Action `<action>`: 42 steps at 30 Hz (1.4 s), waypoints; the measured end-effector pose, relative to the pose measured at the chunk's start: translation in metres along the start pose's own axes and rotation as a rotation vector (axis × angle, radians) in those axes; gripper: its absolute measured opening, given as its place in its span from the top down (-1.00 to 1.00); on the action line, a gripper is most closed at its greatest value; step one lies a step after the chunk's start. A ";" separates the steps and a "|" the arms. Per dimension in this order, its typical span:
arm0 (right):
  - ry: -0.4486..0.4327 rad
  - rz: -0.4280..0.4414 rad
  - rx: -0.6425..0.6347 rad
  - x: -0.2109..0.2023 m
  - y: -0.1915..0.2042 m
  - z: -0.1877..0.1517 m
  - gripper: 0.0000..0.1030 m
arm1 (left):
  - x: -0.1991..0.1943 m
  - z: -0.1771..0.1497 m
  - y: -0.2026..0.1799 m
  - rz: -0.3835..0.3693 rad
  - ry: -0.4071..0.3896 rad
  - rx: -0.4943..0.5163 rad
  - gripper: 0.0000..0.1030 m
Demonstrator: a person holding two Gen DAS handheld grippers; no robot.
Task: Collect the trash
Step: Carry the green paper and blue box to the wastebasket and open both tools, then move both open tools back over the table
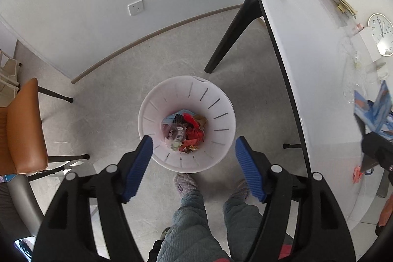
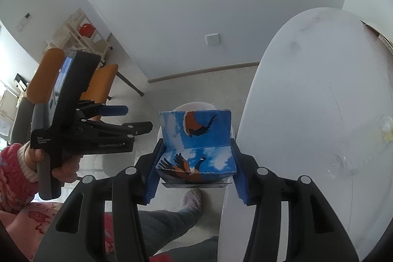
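Though binless rightward, trash bin (image 1: 186,123) under left tool (image 1: 194,154)

Your blue bird-printed carton (image 2: 196,144) hides most of the white bin (image 2: 194,105) behind it. The wall clock (image 1: 382,34) is cut off at the right edge, and the clear wrappers (image 2: 343,161) on the table blur.

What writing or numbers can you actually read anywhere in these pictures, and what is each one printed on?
"GenRobot.AI": white print along the side of the left gripper.
"Data Acquisition System": small white print on the same gripper's body, above the handle.
Clock on the white table: numerals around the dial, too distorted to read reliably.
Blue box held in the right gripper: bird pictures only, no text visible.
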State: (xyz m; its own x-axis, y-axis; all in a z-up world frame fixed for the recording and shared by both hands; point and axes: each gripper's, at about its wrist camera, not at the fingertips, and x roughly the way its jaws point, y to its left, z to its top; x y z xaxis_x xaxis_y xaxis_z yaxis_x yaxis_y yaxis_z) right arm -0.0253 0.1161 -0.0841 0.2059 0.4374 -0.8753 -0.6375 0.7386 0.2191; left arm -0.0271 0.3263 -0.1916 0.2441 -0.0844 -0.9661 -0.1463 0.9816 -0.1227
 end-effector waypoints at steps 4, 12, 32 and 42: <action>0.021 0.015 -0.016 0.010 -0.006 0.000 -0.01 | -0.012 -0.002 0.020 0.017 -0.020 -0.017 -0.42; 0.111 0.080 -0.059 0.082 0.010 0.011 -0.40 | -0.033 -0.013 0.067 0.062 -0.038 -0.129 -0.42; -0.127 -0.202 0.235 -0.098 -0.095 -0.073 -0.95 | -0.057 -0.014 -0.115 -0.118 -0.113 0.236 -0.78; -0.091 -0.406 0.513 -0.179 -0.217 -0.223 -0.95 | -0.028 -0.062 -0.293 -0.217 0.002 0.504 -0.84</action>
State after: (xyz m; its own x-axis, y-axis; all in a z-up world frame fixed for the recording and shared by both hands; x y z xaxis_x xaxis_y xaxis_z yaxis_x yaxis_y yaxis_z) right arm -0.0894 -0.2376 -0.0710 0.4319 0.0981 -0.8966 -0.0665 0.9948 0.0768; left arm -0.0504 0.0303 -0.1422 0.2157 -0.2936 -0.9313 0.3845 0.9022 -0.1954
